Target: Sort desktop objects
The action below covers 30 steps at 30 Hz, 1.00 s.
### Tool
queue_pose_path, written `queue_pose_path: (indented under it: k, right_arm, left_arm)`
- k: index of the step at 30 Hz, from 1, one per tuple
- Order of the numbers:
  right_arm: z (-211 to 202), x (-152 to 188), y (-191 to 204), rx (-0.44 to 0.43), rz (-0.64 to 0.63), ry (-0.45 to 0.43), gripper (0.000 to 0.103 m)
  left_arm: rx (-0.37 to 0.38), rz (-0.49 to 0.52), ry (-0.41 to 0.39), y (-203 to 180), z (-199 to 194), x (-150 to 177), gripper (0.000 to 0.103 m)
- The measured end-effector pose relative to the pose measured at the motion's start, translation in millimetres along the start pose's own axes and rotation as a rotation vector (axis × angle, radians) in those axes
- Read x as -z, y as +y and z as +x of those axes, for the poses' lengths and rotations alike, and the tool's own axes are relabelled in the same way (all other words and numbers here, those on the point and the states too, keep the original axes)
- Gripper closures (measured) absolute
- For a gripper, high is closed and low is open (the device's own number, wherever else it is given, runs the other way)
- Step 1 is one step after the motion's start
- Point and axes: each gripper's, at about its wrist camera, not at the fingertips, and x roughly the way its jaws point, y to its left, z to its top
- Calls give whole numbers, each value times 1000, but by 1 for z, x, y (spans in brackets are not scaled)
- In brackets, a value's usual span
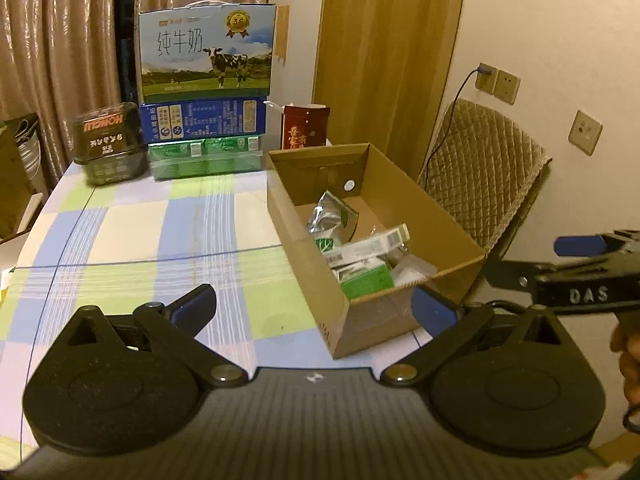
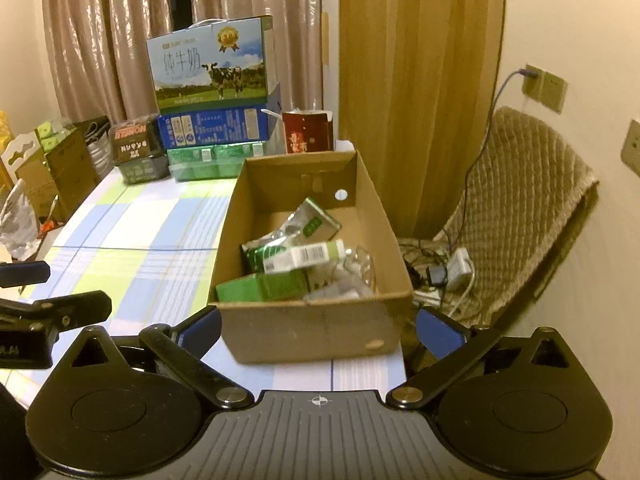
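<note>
An open cardboard box [image 1: 304, 216] [image 2: 228, 236] stands on the right part of the checked tablecloth. It holds a green carton [image 1: 366, 282] [image 2: 260, 286], a white-and-green box [image 1: 372, 242] [image 2: 308, 256], a silver-green pouch [image 1: 330, 212] [image 2: 308, 220] and clear plastic wrap [image 2: 356, 268]. My left gripper [image 1: 316, 308] is open and empty, in front of the box's near left corner. My right gripper [image 2: 318, 326] is open and empty, straddling the box's near wall. The right gripper also shows at the right edge of the left wrist view [image 1: 576, 256].
At the table's back stand a cow-print milk case [image 1: 206, 52] on blue and green packs [image 1: 204, 158], a dark container [image 1: 110, 144] and a red box [image 1: 304, 126]. A quilted chair [image 2: 516, 208] with cables stands right of the table. Boxes [image 2: 52, 168] sit left.
</note>
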Motion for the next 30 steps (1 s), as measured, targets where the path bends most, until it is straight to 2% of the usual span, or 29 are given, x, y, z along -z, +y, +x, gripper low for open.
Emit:
queue_pose_path:
  k: [12,30]
  right_arm:
    - [-44,18,11,-15,2,-24,2]
    - [-63,25,13,-3,19,-54,2]
  left_arm:
    - [18,-13,7,-7,-27,25,1]
    - [19,6,-3,-17,-42,33,1]
